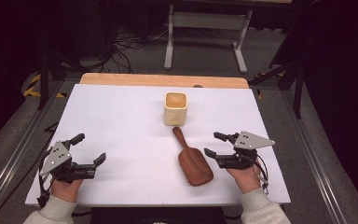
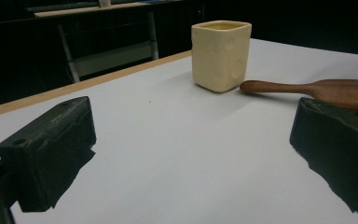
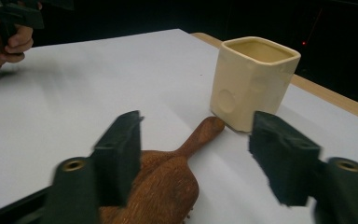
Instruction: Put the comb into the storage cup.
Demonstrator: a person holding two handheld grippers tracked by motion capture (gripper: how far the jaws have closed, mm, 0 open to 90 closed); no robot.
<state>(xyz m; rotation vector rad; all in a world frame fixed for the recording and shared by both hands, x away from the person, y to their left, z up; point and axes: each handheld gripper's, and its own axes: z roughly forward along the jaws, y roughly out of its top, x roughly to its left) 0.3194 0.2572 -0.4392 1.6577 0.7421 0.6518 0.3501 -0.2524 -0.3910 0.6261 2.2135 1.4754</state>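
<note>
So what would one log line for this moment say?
right gripper: open, beside wooden hairbrush, not holding | left gripper: open, nothing between jaws | hairbrush: flat on table, handle tip at cream cup

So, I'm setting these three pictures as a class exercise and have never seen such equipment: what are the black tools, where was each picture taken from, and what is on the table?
A person sits at a table and holds a hand tool in each hand. Each tool is a gripper with two black jaws.

The high view looks down from above: left gripper, right gripper. The other two pictures come from small cameras riding on the grippers, looking out between their own jaws.

On the white surface stands a cream square cup. A wooden hairbrush lies bristles down, its handle tip right by the cup's base.

Nothing is held. Both grippers are open; the right gripper's jaws hover above the brush head.
</note>
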